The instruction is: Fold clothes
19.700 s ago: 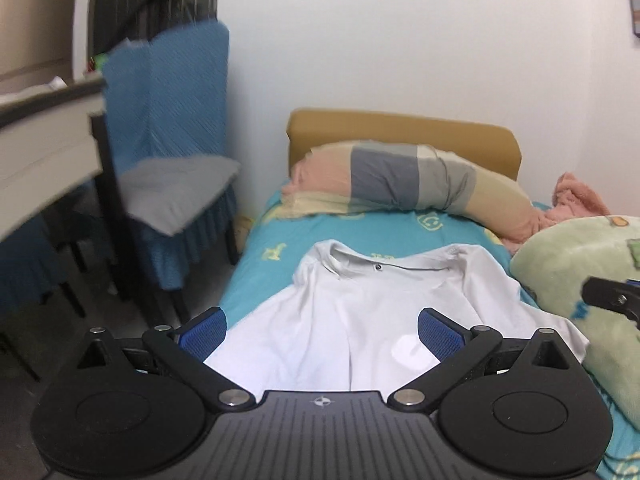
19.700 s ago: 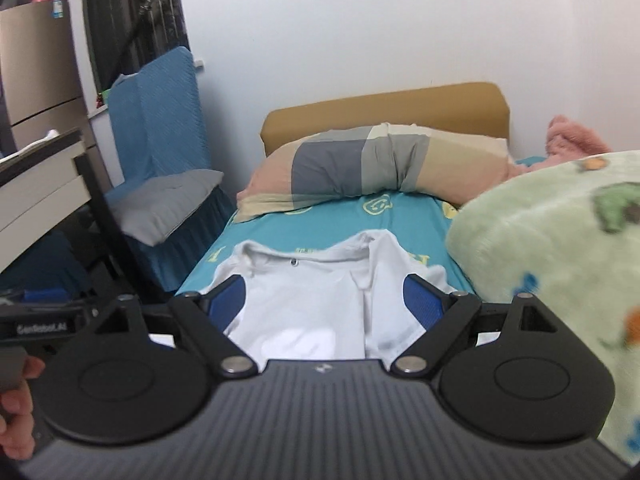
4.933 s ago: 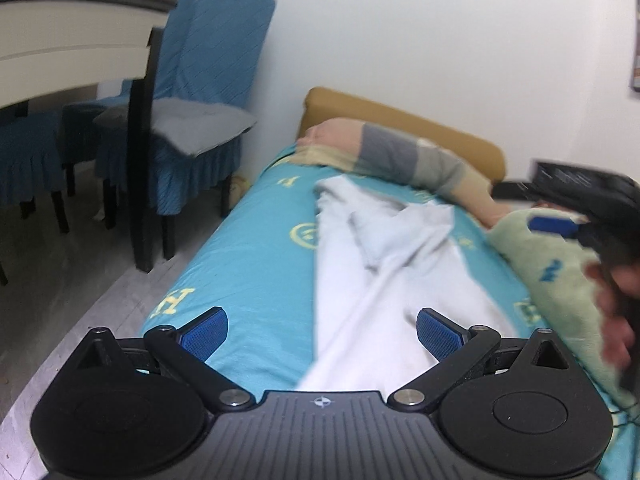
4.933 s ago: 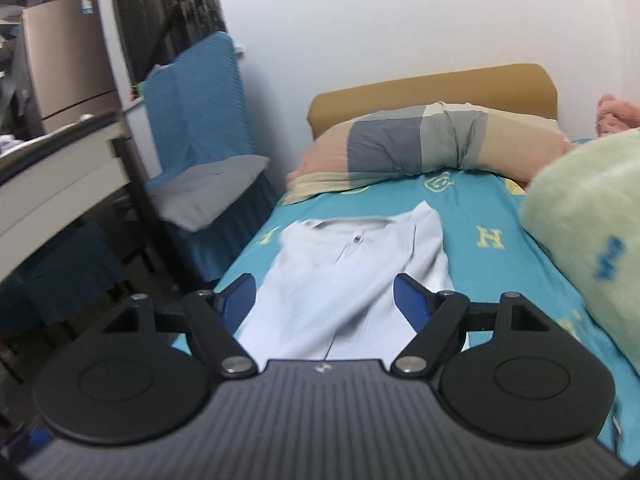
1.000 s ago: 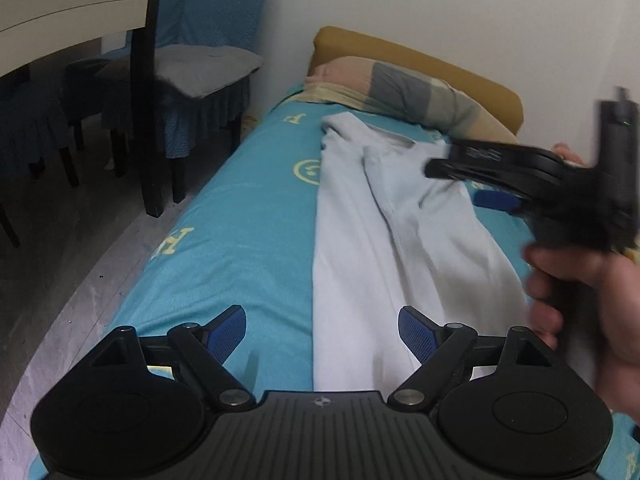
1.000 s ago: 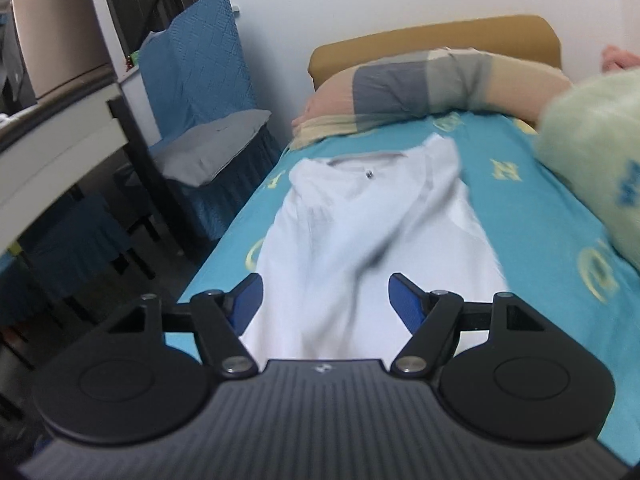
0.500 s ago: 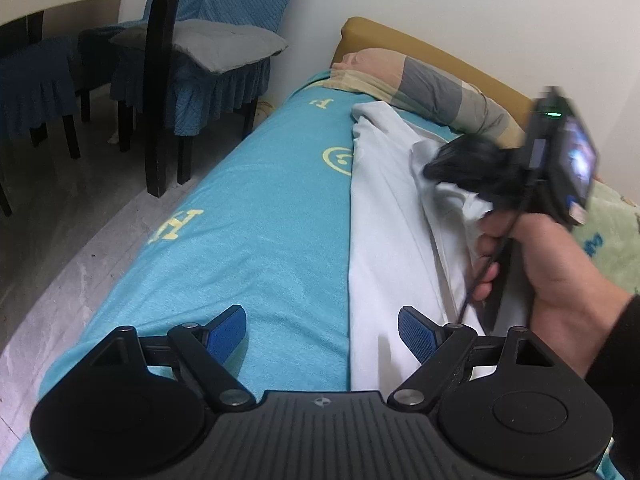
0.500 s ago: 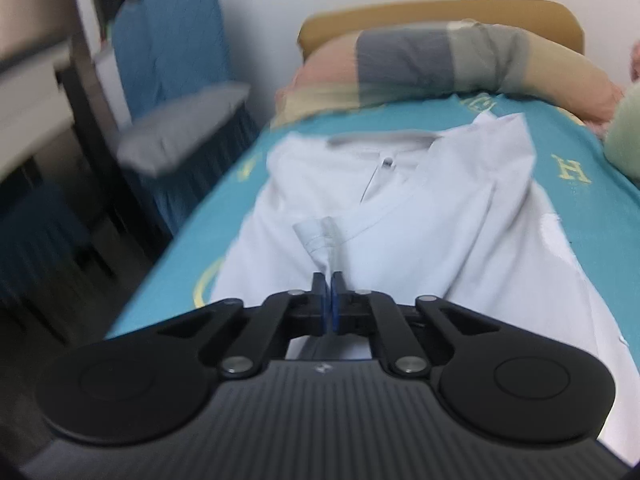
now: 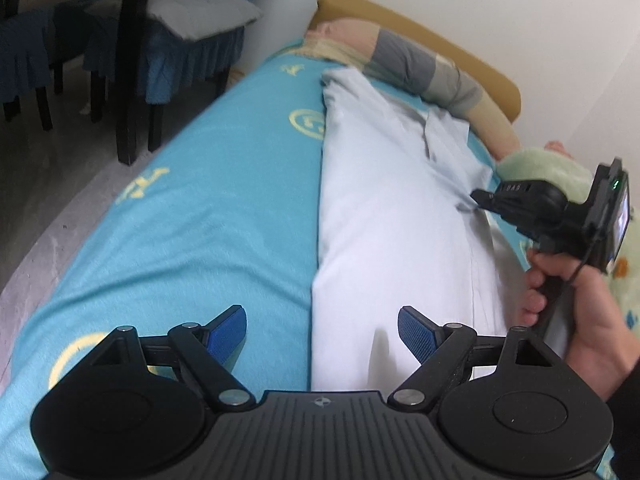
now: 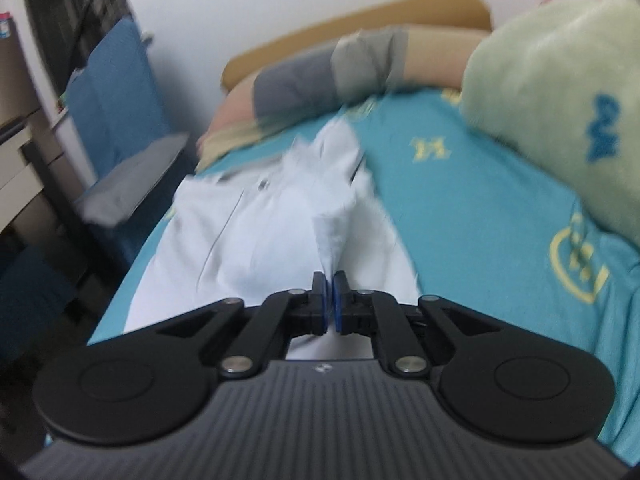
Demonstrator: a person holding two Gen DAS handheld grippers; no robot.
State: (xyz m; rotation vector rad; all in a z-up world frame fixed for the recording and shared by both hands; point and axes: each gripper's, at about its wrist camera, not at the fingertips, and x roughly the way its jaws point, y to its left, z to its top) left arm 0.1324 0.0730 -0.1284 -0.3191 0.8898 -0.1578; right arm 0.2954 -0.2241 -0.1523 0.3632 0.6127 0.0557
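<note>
A white polo shirt (image 9: 392, 208) lies lengthwise on the teal bed sheet (image 9: 200, 200), collar toward the pillow. My left gripper (image 9: 322, 328) hovers open over the shirt's near end, its blue pads straddling the left edge with no cloth pinched. My right gripper (image 9: 476, 196), held by a hand (image 9: 592, 320), reaches onto the shirt's right side. In the right wrist view the right gripper (image 10: 330, 280) pinches a raised fold of the shirt (image 10: 256, 232) between its pads, and the jaws are opening slightly. That view is blurred.
A striped pillow (image 9: 420, 64) and a tan headboard (image 9: 440, 52) lie at the far end. A green fleece blanket (image 10: 552, 112) is piled on the bed's right side. A blue-covered chair (image 9: 180, 36) and dark table legs stand on the floor to the left.
The right gripper went from open to pinched on a fold of the shirt and swung toward the shirt's right side, dragging the cloth. The left gripper sank a little toward the shirt's near end.
</note>
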